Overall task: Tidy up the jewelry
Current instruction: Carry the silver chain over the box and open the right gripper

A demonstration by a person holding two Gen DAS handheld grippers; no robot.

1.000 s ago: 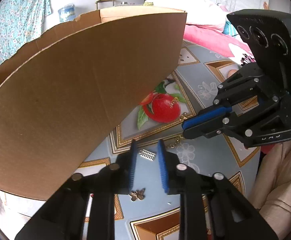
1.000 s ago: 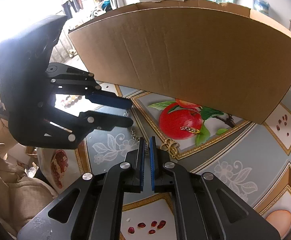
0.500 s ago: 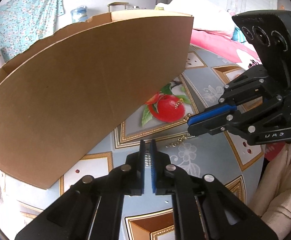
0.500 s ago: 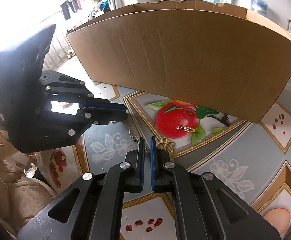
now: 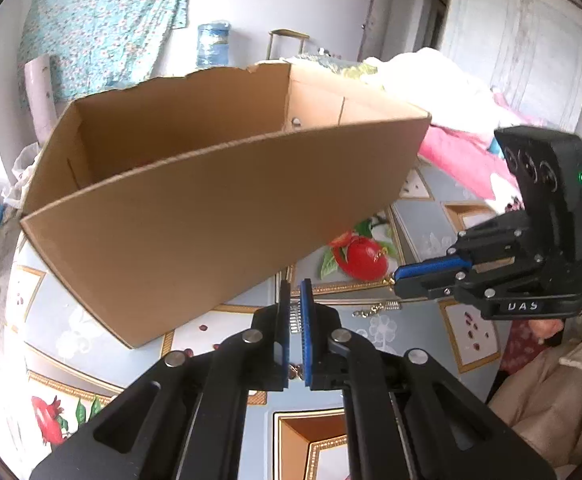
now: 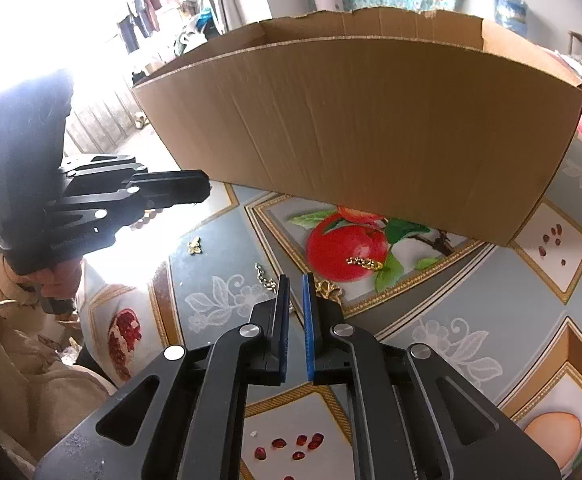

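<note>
One label readable, "UAS" on right claw [image 5: 397, 276], slightly parted; left claw [image 5: 295, 312] grips silver comb charm [image 5: 295, 317].

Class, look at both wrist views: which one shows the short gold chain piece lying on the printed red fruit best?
The right wrist view. There the short gold chain piece lies unobstructed on the printed red fruit, its links distinct. In the left wrist view it is only a tiny glint on the far-off fruit, links unreadable.
</note>
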